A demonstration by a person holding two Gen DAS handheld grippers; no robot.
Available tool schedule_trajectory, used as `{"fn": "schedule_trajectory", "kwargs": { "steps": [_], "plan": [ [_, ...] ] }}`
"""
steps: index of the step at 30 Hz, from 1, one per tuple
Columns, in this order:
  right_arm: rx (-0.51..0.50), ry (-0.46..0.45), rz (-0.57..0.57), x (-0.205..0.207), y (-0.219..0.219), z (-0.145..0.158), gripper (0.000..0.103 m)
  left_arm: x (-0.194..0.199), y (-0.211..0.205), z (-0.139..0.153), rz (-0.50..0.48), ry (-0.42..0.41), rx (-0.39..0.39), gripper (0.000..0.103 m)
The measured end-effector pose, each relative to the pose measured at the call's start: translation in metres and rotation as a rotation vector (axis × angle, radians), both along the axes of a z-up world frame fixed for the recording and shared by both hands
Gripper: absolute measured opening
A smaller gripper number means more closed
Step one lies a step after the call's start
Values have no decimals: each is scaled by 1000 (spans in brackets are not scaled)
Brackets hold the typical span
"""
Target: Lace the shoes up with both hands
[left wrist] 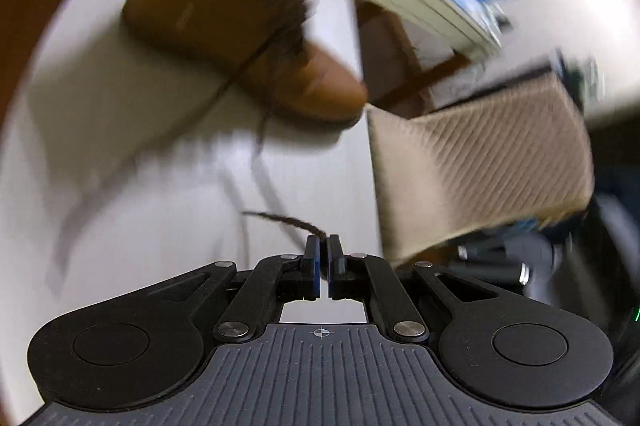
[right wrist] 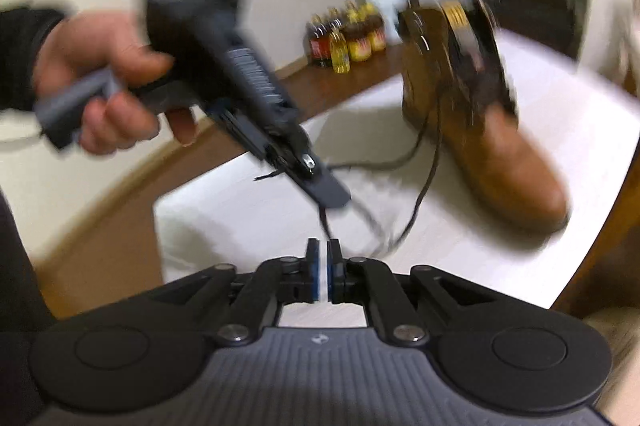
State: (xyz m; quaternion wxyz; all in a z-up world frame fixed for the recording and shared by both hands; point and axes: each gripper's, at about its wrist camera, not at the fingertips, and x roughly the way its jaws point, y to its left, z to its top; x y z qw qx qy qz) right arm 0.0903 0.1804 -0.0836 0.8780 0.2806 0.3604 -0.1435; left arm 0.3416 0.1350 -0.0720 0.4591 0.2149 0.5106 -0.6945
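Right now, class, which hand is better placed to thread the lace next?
Probably left: the left gripper pinches the lace end, while the right gripper shows a gap between its pads, holding nothing.

The white bench [right wrist: 560, 98] lies bare in front of the tan boot [right wrist: 492, 154], so there is room to come in low from the near side. Dark laces [right wrist: 420, 194] trail loose across that stretch and would snag a sweep. The left claw [right wrist: 320, 186] hangs just ahead of the right claw [right wrist: 323, 246], crowding the middle. Bottles [right wrist: 348, 38] stand well behind the boot, and a ribbed tan box [left wrist: 480, 166] borders the bench edge.
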Motion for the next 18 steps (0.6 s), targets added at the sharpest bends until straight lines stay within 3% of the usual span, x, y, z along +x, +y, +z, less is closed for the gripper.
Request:
{"fn": "schedule_trajectory", "kwargs": {
  "steps": [2, 5, 10, 14, 18],
  "plan": [
    [238, -81, -182, -15, -27, -12, 18, -9, 6, 16, -68, -90, -77, 3],
    [486, -198, -390, -32, -57, -30, 18, -19, 14, 29, -127, -170, -145, 3],
    [848, -351, -521, -35, -78, -68, 21, -32, 29, 44, -210, -290, -214, 3],
    [1002, -382, -525, -26, -78, -85, 22, -40, 35, 50, -247, -338, -240, 3],
    [1074, -393, -528, -16, -76, -92, 22, -46, 40, 52, -285, -356, -254, 3]
  ]
}}
